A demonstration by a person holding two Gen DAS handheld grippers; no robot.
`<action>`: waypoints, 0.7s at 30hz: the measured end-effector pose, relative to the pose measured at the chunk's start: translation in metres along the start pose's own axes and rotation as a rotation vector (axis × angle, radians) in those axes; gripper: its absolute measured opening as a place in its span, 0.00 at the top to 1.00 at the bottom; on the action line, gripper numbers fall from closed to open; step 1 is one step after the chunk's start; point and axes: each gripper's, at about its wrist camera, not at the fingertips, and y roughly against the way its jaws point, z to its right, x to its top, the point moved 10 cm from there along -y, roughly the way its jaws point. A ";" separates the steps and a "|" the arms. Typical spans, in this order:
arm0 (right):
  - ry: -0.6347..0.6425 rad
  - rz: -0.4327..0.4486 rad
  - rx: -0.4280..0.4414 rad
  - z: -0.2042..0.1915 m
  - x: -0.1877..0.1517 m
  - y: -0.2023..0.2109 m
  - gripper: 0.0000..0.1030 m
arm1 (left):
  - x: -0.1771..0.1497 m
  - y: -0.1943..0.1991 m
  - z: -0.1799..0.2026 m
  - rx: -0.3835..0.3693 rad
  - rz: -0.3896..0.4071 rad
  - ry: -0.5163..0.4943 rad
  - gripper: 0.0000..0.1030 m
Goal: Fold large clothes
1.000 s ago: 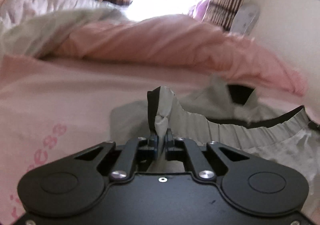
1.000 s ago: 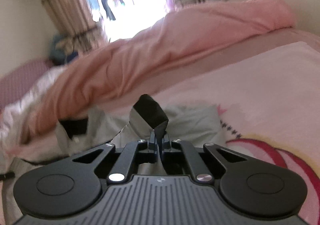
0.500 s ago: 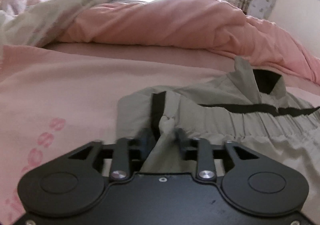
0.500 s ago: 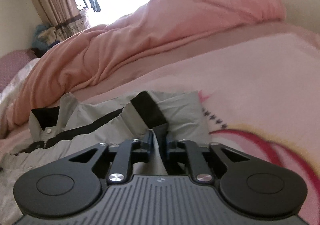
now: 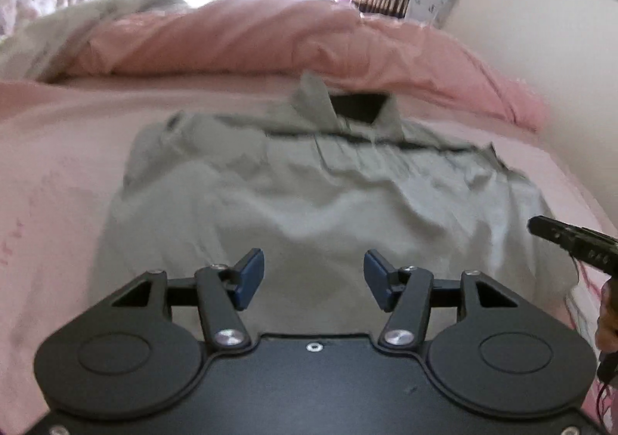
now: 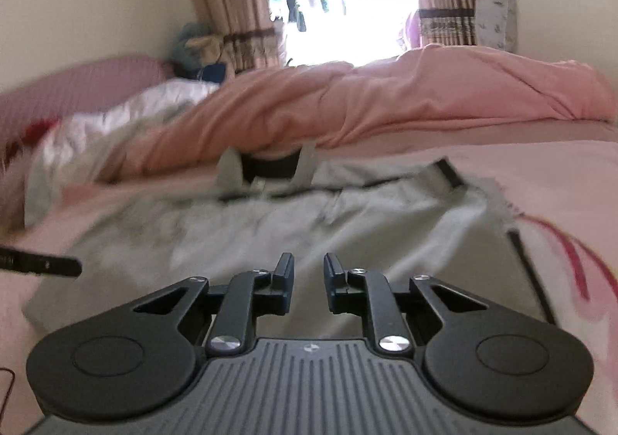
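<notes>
On bed (image 5: 58,164), against pink quilt (image 5: 270,41): grey shirt (image 5: 309,187) flat, collar toward quilt, hem toward camera, long axis quilt-to-camera. Left hand-held gripper (image 5: 313,276) released above hem; right hand-held gripper (image 6: 308,272) parted, holding nothing.
</notes>
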 end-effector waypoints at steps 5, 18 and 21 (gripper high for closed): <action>0.034 -0.063 -0.150 0.031 -0.033 0.001 0.85 | -0.032 -0.013 -0.021 0.107 -0.053 -0.024 0.44; -0.010 -0.112 -0.280 0.104 -0.049 0.025 0.94 | -0.032 0.007 -0.046 0.139 -0.027 0.051 0.44; -0.053 -0.066 -0.273 0.109 -0.040 0.039 0.88 | -0.027 0.032 -0.059 0.135 0.029 0.106 0.43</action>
